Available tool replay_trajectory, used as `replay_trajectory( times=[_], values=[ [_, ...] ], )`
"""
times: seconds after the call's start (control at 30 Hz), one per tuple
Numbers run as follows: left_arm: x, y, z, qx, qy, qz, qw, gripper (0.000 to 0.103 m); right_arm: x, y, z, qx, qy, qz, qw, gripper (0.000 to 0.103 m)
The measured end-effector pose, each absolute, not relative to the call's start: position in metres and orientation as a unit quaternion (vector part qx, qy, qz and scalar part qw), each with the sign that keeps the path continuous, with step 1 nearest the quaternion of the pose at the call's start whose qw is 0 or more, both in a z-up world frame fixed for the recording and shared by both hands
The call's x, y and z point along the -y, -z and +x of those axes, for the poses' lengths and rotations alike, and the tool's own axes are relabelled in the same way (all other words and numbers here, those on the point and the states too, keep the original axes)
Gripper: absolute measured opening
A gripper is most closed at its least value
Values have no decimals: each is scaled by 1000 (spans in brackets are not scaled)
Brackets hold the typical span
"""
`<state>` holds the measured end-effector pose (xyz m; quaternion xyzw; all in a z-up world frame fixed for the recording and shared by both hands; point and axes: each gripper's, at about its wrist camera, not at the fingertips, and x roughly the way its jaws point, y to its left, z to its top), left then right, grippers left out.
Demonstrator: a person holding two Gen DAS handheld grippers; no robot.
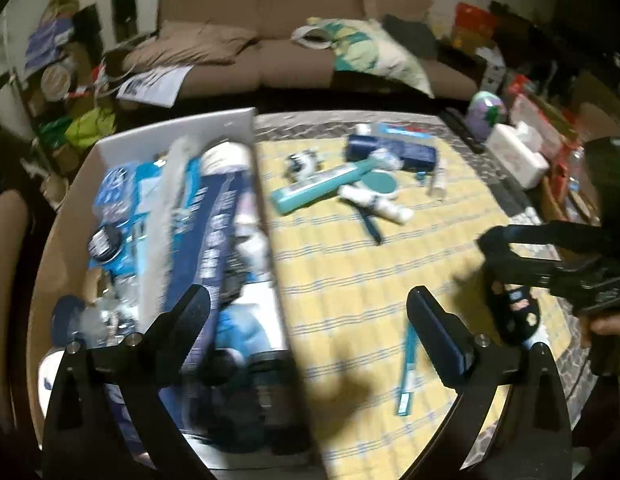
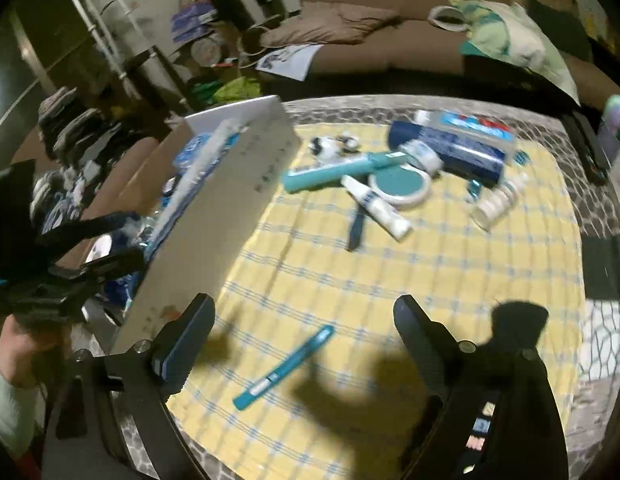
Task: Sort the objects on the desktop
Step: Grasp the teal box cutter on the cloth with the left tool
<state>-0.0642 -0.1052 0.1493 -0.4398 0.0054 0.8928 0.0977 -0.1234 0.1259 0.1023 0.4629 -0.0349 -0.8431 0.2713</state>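
Box (image 1: 246, 128) is already holding many things, but tubes and a teal pen (image 2: 284, 368) are still lying on the counter (image 2: 429, 280); left gripper (image 1: 310, 320) and right gripper (image 2: 306, 332) are both hanging wide open, holding nothing

Both fisheye views look forward and steeply down from close above the desk (image 1: 349, 272) – the left over the box (image 1: 182, 208) at its left edge, the right further right. They share the yellow cloth (image 2: 389, 280), the teal pen (image 2: 284, 366) and the sofa (image 1: 270, 32) beyond the far edge.

Home living room — brown sofa (image 1: 294, 32), cushions (image 1: 373, 54).
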Motion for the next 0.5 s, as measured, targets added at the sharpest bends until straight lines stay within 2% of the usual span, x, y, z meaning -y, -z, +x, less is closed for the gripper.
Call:
replay_trajectory(
  times=[0.17,0.33,0.43,0.5],
  values=[
    [59,-140,-47,-26,-888,-441,128,99,-158,-99,-112,70,859,450,236,95],
    [15,-106,-29,-57,-875,-460,141,99,-180,-89,-105,117,863,442,216,95],
    [-2,-78,-23,-76,-869,-469,135,92,-184,-81,-103,117,861,449,210,95],
    [-7,-59,-24,-77,-865,-480,126,80,-182,-77,-102,109,862,449,206,95]
  ],
)
